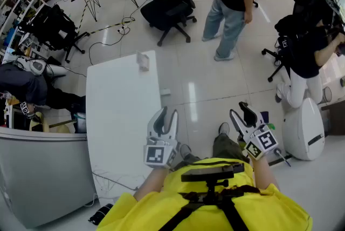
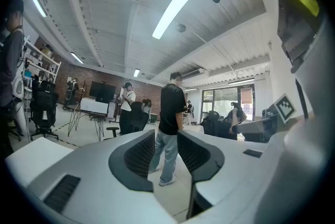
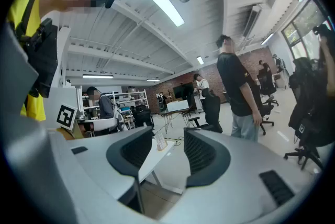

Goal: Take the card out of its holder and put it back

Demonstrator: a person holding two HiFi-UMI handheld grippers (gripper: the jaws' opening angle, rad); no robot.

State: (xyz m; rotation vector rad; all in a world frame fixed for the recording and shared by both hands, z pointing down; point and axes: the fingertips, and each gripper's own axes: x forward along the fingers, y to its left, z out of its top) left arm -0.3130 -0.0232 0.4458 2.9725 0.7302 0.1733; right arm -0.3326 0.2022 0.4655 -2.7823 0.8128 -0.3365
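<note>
A small clear card holder (image 1: 143,60) with a card in it stands at the far end of the long white table (image 1: 121,116). My left gripper (image 1: 166,115) is raised over the table's near right edge, well short of the holder. Its jaws are open with nothing between them. My right gripper (image 1: 242,111) is off to the right over the floor, also open and empty. In the right gripper view the card holder (image 3: 160,141) shows small between the open jaws, far off on the table (image 3: 149,163). The left gripper (image 2: 165,152) faces the room, away from the holder.
A grey partition (image 1: 43,170) borders the table's left side. Beyond the table are a black office chair (image 1: 170,6), a standing person (image 1: 232,3) and floor cables (image 1: 108,35). At the right are a second person (image 1: 307,57) and a white rounded unit (image 1: 304,127).
</note>
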